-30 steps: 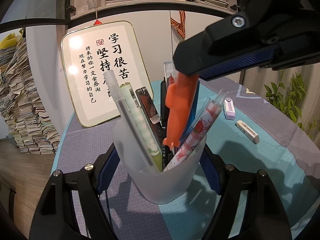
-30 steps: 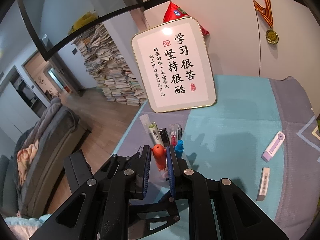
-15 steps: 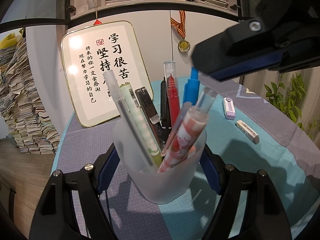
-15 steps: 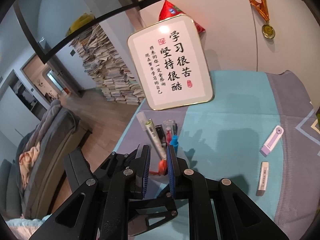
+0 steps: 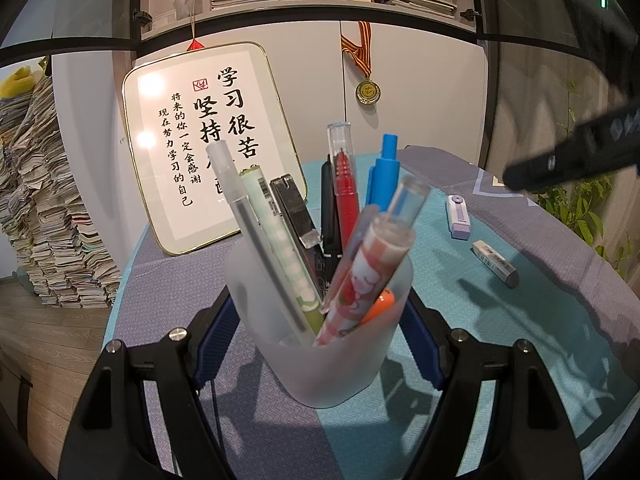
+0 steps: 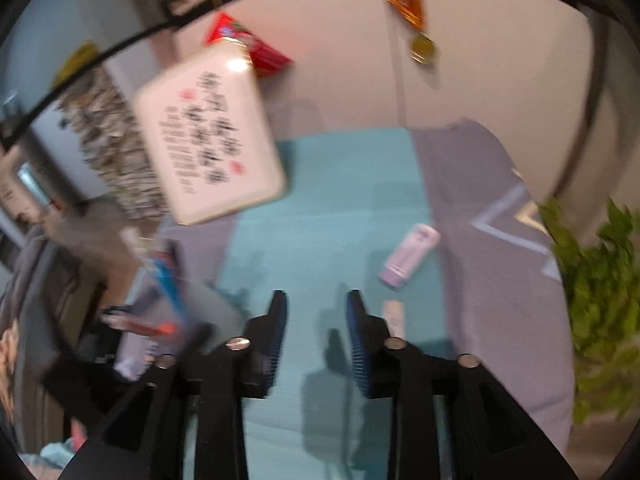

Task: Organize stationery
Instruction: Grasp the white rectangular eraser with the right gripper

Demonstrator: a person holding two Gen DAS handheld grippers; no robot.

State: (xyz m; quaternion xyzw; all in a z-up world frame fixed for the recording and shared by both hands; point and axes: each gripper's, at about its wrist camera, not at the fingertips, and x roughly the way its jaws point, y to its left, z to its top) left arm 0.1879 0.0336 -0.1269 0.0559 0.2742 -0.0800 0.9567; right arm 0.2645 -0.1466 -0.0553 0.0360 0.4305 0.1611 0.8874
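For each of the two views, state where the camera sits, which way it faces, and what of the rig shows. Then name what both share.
Left wrist: behind the left claw, facing the pen cup its fingers clamp, the framed sign beyond.
Right wrist: behind the right claw, jaws opening and empty, tilted down at the tablecloth.
Shared: sign, medal, purple correction tape, eraser, cup.
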